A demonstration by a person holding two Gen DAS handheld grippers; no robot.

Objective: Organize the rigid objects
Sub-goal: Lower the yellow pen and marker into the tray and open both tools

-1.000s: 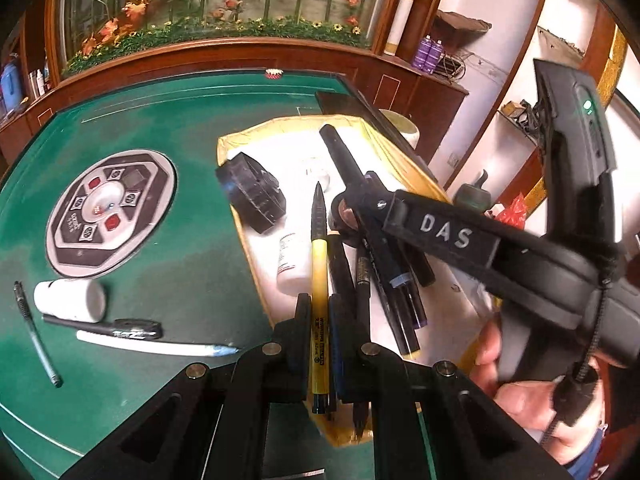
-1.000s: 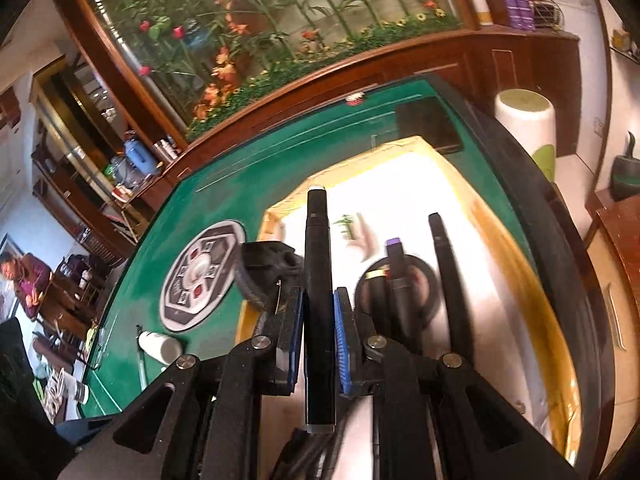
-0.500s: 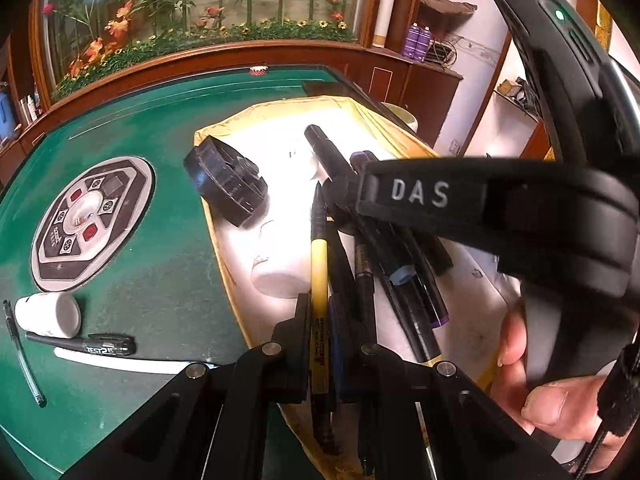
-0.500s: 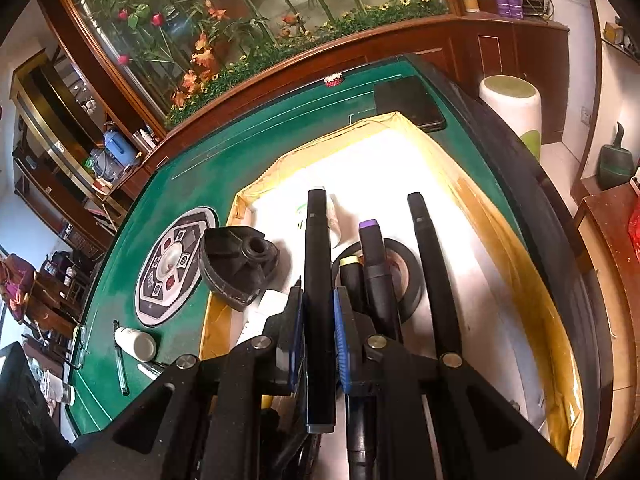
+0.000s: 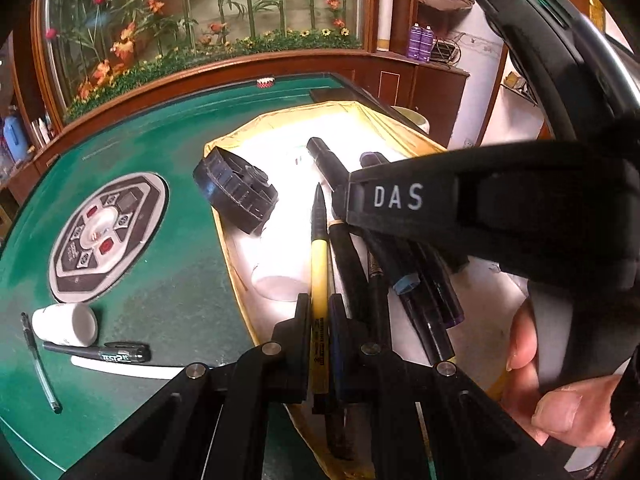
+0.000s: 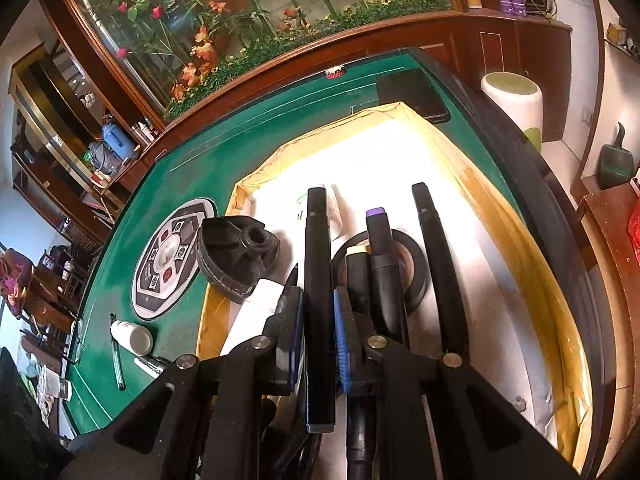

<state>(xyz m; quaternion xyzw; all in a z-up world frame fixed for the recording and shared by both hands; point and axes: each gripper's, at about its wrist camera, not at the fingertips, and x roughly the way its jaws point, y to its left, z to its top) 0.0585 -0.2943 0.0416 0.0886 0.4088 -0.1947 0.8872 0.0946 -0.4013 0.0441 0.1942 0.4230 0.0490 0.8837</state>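
Left wrist view shows the left gripper pinching a thin yellow pen with a black tip tight between its fingers. It points down over the shallow white tray with yellow paper edges, probably so the pen can lie next to the other pens. The right gripper squeezes a thick black marker the same way, over the same tray. Dark markers already lie side by side in the tray, so lining up looks like the plan. A round black plastic lid leans on the tray's left edge. The right side of the tray has more free room. A white cup on its side and a black marker wait on the green felt table.
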